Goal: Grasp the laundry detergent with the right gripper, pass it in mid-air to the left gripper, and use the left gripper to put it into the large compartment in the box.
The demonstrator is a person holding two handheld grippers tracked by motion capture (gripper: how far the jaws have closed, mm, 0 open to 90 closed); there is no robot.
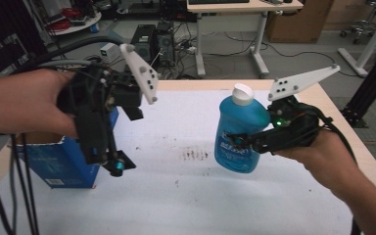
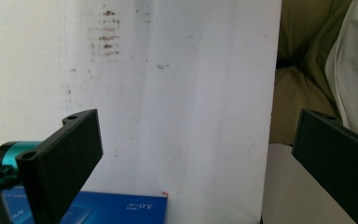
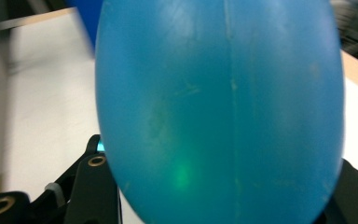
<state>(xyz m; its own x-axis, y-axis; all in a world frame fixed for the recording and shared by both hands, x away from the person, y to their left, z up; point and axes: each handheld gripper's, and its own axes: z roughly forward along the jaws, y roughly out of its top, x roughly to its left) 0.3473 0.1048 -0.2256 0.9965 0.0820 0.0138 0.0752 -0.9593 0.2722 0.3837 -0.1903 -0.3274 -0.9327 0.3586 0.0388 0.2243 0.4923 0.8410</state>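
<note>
Table (image 1: 284, 205) w/ white cover spans the lower frame. Blue box (image 1: 61, 164) sits lower left, open top. Blue bottle (image 1: 240, 132), centre-right, is off the table, clamped at mid-body by right gripper (image 1: 240, 142). Left gripper (image 1: 110, 159), over the box, has jaws wide apart, nothing between. Likely step: carry bottle to box. Keep it upright, squeeze steady; keep left gripper clear of the box mouth.
</note>
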